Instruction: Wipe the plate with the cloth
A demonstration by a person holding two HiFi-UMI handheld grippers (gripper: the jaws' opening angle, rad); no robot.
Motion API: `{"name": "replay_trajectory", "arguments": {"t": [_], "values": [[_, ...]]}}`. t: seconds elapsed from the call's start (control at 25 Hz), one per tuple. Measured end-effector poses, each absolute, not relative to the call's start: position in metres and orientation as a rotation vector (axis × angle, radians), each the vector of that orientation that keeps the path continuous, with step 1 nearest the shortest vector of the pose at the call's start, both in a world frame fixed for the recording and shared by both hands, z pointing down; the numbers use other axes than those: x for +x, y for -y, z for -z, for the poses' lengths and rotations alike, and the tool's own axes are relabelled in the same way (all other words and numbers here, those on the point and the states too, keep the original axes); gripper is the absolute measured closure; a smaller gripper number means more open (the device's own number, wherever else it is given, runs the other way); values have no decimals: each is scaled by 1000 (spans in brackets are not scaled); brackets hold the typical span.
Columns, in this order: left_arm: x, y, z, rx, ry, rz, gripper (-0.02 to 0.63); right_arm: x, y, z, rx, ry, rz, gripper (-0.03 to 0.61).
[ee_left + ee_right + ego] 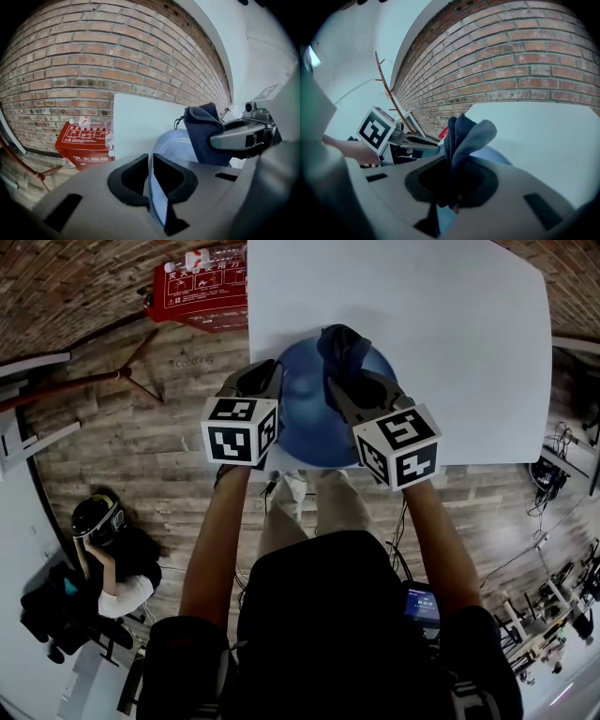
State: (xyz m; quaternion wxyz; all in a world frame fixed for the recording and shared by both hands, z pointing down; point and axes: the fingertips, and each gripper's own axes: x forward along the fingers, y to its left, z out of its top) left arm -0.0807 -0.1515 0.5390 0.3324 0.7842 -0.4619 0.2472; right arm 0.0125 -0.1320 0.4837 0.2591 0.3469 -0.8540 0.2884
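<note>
Clamping plate: left claw (151,180) closed tight on the blue plate (302,432), whose rim sits edge-on between its jaws.
Cloth: dark cloth (465,133) pinched in right claw (452,183), bunched just ahead of it.
Hidden: plate's near edge behind both claws; contact with white bench (450,334) unclear.

Left gripper (265,374), right gripper (345,385): grey shells, black pads (129,180), white cubes (239,430) with black square markers. Black short sleeves (185,652), beige trousers (286,512).
</note>
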Motion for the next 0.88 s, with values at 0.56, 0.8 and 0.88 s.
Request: {"name": "replay_trajectory", "arguments": {"t": [0.56,0.8,0.88], "values": [[-80,152,-539,2073,1192,-694,575,14,131,-488,937,2300,-796,518],[-80,152,-538,2080,1182,-688,577,13,131,-490,933,2294,-801,518],[-79,151,-538,2082,1180,-687,578,13,131,-490,932,2294,-800,518]]}}
